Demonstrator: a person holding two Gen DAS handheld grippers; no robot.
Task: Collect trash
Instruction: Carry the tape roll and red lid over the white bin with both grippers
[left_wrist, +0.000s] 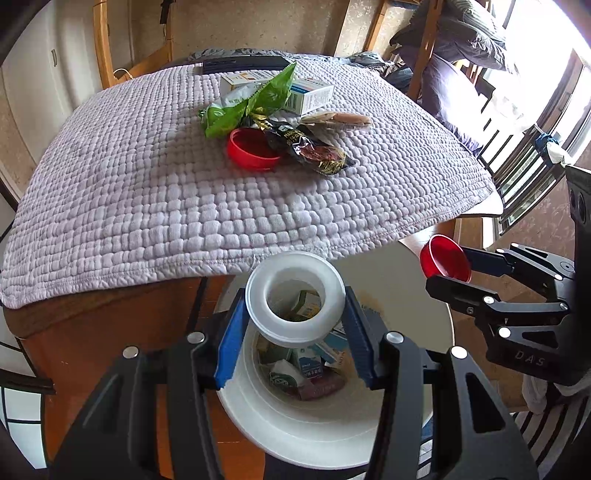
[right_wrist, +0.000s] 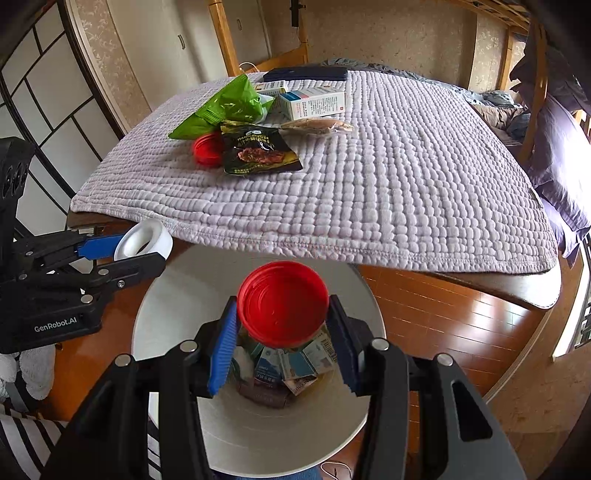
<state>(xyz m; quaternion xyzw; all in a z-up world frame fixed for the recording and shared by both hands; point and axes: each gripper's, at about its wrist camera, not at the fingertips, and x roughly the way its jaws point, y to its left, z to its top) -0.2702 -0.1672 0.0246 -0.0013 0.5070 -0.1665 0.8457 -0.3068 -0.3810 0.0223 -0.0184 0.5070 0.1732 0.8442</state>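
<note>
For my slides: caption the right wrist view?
Right tool holds a red lid above the white bin of trash.

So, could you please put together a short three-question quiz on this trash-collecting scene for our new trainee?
1. True or false: the left gripper holds a white ring above the white bin.
2. What does the right gripper hold? A) green bag B) red lid C) white box
3. Fill in: a second red lid lies on the quilted ____, beside the black snack packet.

Key: 1 true; 2 B, the held red lid; 3 cloth.
</note>
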